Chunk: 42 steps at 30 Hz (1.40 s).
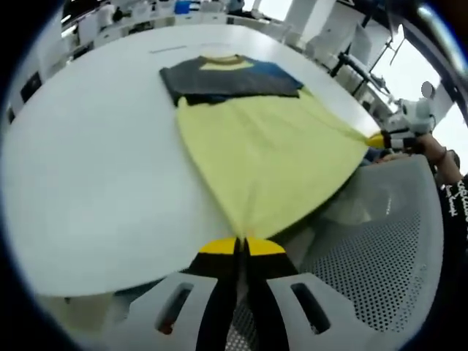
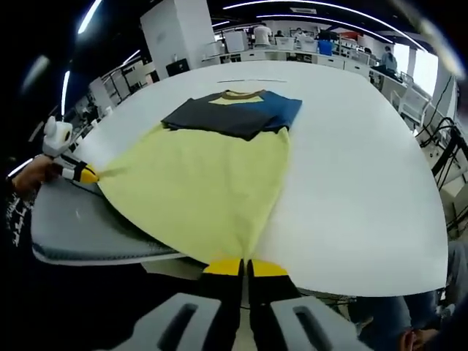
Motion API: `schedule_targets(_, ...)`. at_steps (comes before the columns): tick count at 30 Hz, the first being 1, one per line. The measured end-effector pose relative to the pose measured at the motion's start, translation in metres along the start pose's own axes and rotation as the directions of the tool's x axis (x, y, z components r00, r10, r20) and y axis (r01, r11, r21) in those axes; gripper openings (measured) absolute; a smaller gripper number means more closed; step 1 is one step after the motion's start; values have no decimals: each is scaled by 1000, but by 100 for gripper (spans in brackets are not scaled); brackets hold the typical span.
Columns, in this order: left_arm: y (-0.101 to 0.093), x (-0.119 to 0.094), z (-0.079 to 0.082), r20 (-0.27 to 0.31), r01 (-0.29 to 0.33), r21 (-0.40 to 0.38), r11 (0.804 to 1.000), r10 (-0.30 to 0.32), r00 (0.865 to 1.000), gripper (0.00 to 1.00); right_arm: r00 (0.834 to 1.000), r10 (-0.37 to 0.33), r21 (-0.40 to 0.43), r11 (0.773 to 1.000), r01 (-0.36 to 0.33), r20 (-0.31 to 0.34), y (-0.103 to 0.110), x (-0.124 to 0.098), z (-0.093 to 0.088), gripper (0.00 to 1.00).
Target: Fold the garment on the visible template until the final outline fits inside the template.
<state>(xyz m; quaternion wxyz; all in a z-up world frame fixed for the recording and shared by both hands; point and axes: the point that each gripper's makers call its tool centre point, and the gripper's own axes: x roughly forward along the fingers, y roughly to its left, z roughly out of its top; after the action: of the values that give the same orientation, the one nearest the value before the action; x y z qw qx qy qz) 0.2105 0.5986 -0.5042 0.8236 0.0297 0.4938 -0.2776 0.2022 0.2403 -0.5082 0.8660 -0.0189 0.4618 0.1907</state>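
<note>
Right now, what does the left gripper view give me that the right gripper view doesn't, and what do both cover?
Left gripper view alone: a perforated grey chair back under the shirt's hem. Right gripper view alone: people at far benches and white table to the shirt's right. Both: the yellow T-shirt with dark shoulders spread flat, the left tool and right tool each shut on a hem corner.

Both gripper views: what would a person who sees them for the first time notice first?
The yellow shirt with its dark blue top part lies spread on the white table, pulled out at its hem. The left gripper and the right gripper are each shut on one hem corner at the table's near edge, so the fabric fans out between them. A grey mesh chair stands just beside that edge.
</note>
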Motion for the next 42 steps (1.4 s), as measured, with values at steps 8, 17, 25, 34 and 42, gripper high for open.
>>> schedule_targets(8,-4,-5,1,12,-2,18,1000,2,1000,0,1000,-20,-72,997,19,-16,4,-9,4,0)
schedule_targets(17,-3,-17,15,44,4,-2,1000,-4,999,0,999,-41,-121,992,41,2,5,-17,21,0)
schedule_targets(25,0,-28,42,95,10,19,1000,-12,995,0,997,-54,-140,988,61,55,2,-26,46,0)
schedule_targets(34,7,-44,79,167,7,5,1000,-7,986,0,990,-54,-141,987,73,129,-3,-35,79,0)
schedule_targets(42,12,-48,99,202,29,-12,999,-26,979,0,983,-68,-151,984,94,171,-9,-36,105,0)
